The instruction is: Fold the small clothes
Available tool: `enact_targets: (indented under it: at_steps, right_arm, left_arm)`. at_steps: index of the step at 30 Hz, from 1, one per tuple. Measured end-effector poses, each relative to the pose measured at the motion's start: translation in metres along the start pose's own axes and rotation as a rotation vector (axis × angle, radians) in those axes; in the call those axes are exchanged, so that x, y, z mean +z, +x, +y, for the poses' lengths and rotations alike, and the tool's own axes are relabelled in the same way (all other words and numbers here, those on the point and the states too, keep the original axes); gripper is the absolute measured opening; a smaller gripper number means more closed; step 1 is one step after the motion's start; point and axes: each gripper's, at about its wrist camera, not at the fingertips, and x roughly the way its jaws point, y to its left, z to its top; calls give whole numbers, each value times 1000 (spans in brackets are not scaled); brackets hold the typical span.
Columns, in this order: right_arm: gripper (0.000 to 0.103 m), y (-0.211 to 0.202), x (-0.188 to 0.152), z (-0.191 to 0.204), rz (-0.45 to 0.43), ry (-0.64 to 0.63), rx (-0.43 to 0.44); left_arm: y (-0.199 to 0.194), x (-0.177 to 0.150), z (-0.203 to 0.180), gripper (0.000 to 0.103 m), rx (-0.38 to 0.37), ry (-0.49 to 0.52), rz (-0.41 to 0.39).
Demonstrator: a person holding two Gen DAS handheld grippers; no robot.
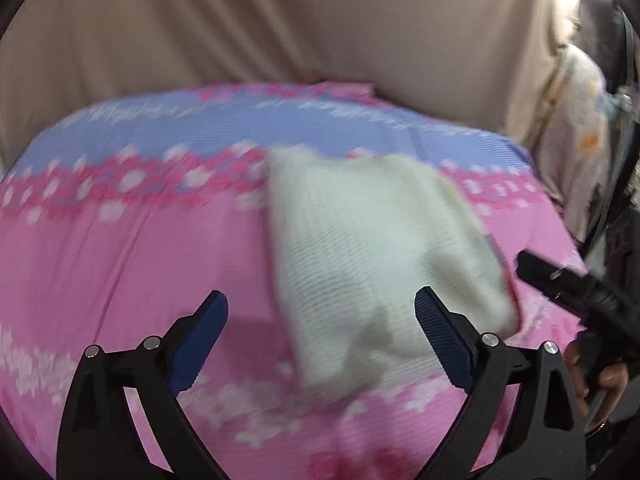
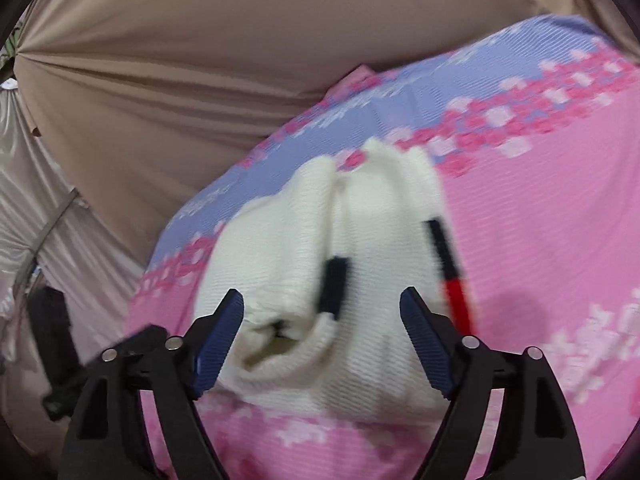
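Cream knit, ribbed and soft, makes up the small garment point(image 1: 384, 256), which lies folded into a rough rectangle on a pink sheet point(image 1: 120, 248). In the left wrist view its long axis runs from about eleven o'clock down to five o'clock, the far short edge toward the blue band of the sheet and the near edge between the fingers. In the right wrist view the same garment point(image 2: 304, 264) runs nearly straight from twelve to six o'clock, with a rolled fold gaping open at its near left corner, a dark stripe on top and a dark-and-red stripe along its right edge. Motion blur softens the detail in both views.

The left gripper point(image 1: 320, 312) stands wide open and holds nothing; the near end of the garment sits between its blue pads, closer to the right pad. The right gripper point(image 2: 322, 308) is likewise spread wide and empty, the garment's near end filling the gap between its pads; whether the pads touch the knit cannot be told.

At four o'clock in the left wrist view the right gripper's black body shows, held by a hand point(image 1: 600, 376). Beyond the sheet hangs a tan curtain point(image 1: 320, 20).
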Motion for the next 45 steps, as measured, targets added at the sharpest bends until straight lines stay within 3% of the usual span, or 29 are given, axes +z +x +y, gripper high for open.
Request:
enact_targets:
  at_steps: [3, 4, 5, 6, 8, 11, 13, 15, 16, 19, 23, 24, 26, 27, 28, 30, 35, 36, 38, 40, 45]
  right_arm:
    - [80, 42, 3, 11, 104, 8, 7]
    - [70, 55, 3, 15, 135, 0, -2]
    - [39, 63, 3, 20, 151, -10, 3]
    - [28, 65, 4, 26, 157, -24, -7]
    - [25, 41, 12, 45, 65, -83, 33]
    - [24, -11, 19, 57, -70, -136, 88]
    - [24, -22, 15, 42, -113, -147, 4]
    - [24, 10, 4, 1, -14, -102, -161]
    - [23, 24, -2, -19, 33, -67, -201]
    - [25, 16, -8, -28, 2, -32, -140]
    - [36, 4, -2, -19, 2, -44, -121]
    - [39, 2, 1, -20, 5, -21, -79]
    - [55, 5, 10, -18, -7, -8, -48]
    - [56, 8, 14, -16, -11, -27, -49]
    - [56, 16, 18, -15, -4, -46, -57]
    - [23, 27, 24, -13, 21, -77, -75]
    - [21, -22, 37, -5, -157, -110, -15]
    - [21, -14, 37, -16, -137, -85, -38]
    - [24, 31, 30, -50, 15, -44, -155]
    - [25, 27, 23, -64, -1, 30, -65]
    - [40, -38, 11, -45, -64, -23, -44]
  left_arm:
    - [29, -21, 13, 89, 38, -39, 89]
    - [40, -26, 12, 88, 39, -29, 116]
    - [42, -30, 13, 87, 41, -19, 130]
    - [50, -33, 10, 82, 48, 0, 157]
    - [56, -34, 6, 78, 50, 13, 178]
    - [49, -32, 3, 79, 35, 20, 168]
    - [47, -31, -3, 80, -4, 26, 167]
    - [47, -33, -9, 80, -6, 50, 168]
    - [49, -34, -14, 80, -5, 60, 171]
    - [41, -32, -22, 78, -41, 46, 179]
    - [11, -12, -28, 78, -59, 54, 84]
    - [8, -4, -29, 79, -53, 55, 58]
    - [11, 9, -28, 79, -21, 49, 40]
    - [16, 15, -28, 79, -16, 46, 39]
    - [25, 20, -27, 79, -14, 44, 45]
    - [46, 24, -30, 79, 1, 33, 78]
    - [68, 19, -34, 80, 9, 15, 115]
    - [70, 18, -36, 80, 0, 15, 121]
    - [80, 15, -38, 80, 0, 22, 149]
    - [83, 11, -40, 81, -17, 23, 163]
    - [37, -4, -32, 80, -91, 66, 139]
